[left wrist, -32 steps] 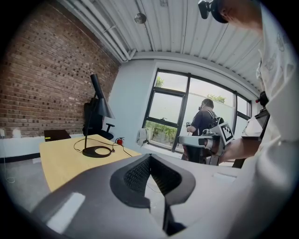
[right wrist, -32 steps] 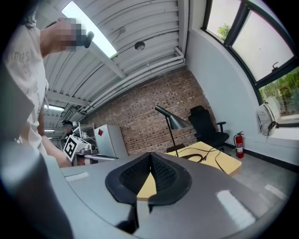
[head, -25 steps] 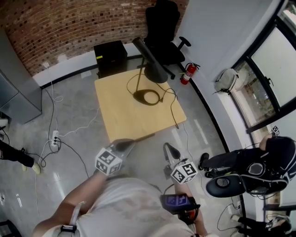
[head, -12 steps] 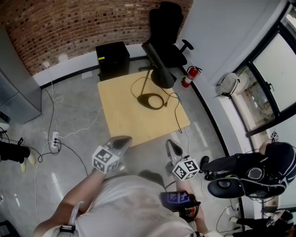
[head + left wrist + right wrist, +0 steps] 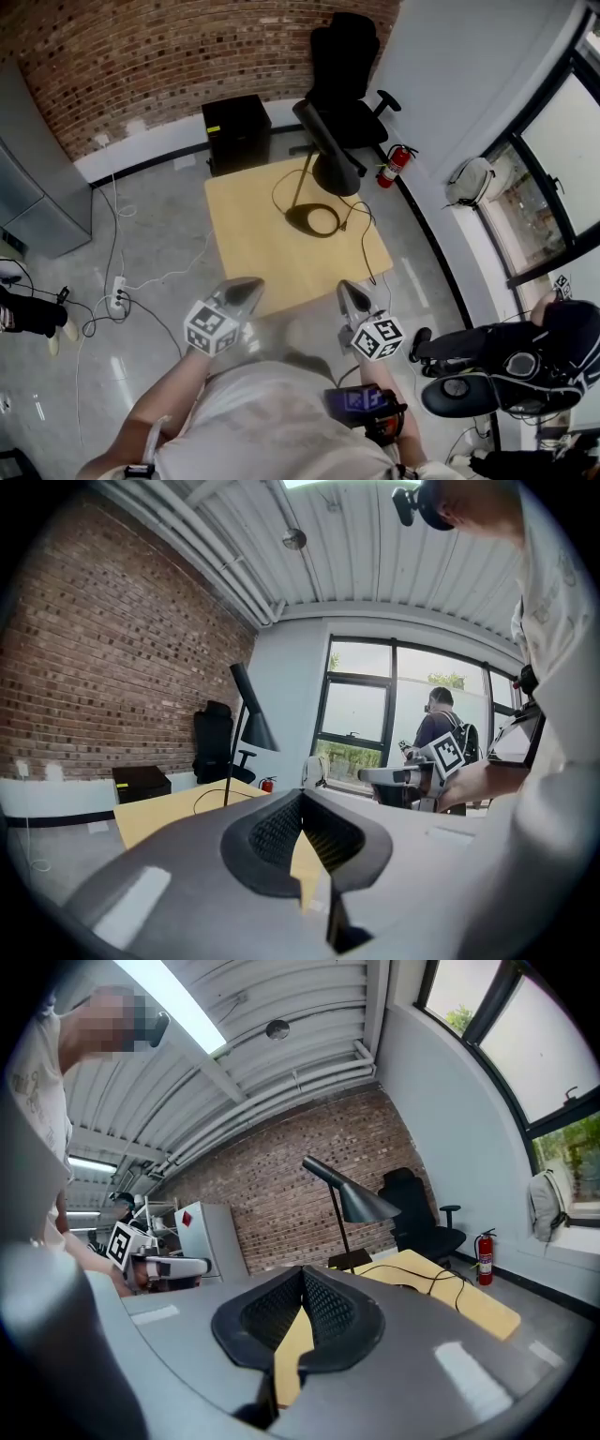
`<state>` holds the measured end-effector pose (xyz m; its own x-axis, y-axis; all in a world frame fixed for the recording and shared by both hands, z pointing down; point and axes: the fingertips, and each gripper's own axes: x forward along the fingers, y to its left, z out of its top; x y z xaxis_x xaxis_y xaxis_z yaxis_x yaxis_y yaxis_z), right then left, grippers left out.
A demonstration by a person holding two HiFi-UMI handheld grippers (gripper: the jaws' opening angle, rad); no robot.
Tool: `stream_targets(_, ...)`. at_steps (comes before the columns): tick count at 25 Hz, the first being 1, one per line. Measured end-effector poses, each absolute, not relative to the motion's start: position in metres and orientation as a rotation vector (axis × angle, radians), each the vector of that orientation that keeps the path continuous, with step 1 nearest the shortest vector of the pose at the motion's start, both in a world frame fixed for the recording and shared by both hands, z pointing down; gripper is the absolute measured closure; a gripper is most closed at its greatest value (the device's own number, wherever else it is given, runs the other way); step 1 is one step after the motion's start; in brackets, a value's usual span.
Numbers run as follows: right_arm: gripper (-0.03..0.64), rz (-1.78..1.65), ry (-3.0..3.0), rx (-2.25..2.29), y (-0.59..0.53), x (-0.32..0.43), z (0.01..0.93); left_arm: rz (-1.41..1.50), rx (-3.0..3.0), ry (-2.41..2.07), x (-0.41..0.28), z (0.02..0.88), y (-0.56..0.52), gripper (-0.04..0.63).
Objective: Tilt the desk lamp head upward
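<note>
A black desk lamp (image 5: 325, 155) stands on the far right part of a square wooden table (image 5: 262, 253), its cone head (image 5: 336, 173) pointing down and its round base (image 5: 312, 220) ringed by a black cord. The lamp (image 5: 246, 724) shows in the left gripper view and the lamp (image 5: 349, 1199) again in the right gripper view. My left gripper (image 5: 246, 291) and right gripper (image 5: 352, 298) hover at the table's near edge, both shut and empty, well short of the lamp.
A black office chair (image 5: 345, 70) and a black cabinet (image 5: 236, 131) stand behind the table against the brick wall. A red fire extinguisher (image 5: 395, 165) is on the floor at right. Cables and a power strip (image 5: 116, 295) lie at left. A seated person (image 5: 525, 342) is at right.
The view has shifted closer to the table; the lamp and table now sit slightly lower and to the right in the head view. Both grippers stayed shut near the table's near edge.
</note>
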<state>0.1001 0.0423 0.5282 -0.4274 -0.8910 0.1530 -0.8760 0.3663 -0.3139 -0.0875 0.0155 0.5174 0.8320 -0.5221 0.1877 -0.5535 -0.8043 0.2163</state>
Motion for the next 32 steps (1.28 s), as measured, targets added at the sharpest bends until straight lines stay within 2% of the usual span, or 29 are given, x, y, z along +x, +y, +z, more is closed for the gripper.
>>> stream_targets(6, 0.603, -0.562, 2.591, -1.603, 0.002, 0.102, 0.532, 0.186, 2.704, -0.911, -0.092, 0.524, -0.015, 0.594)
stream_targets(17, 0.603, -0.569, 2.565, -1.551, -0.061, 0.14, 0.531, 0.231, 2.742, -0.895, -0.039, 0.518, -0.08, 0.594)
stream_targets(32, 0.603, -0.548, 2.533, -1.513, -0.147, 0.193, 0.525, 0.265, 2.8, -1.037, -0.011, 0.464, -0.185, 0.594)
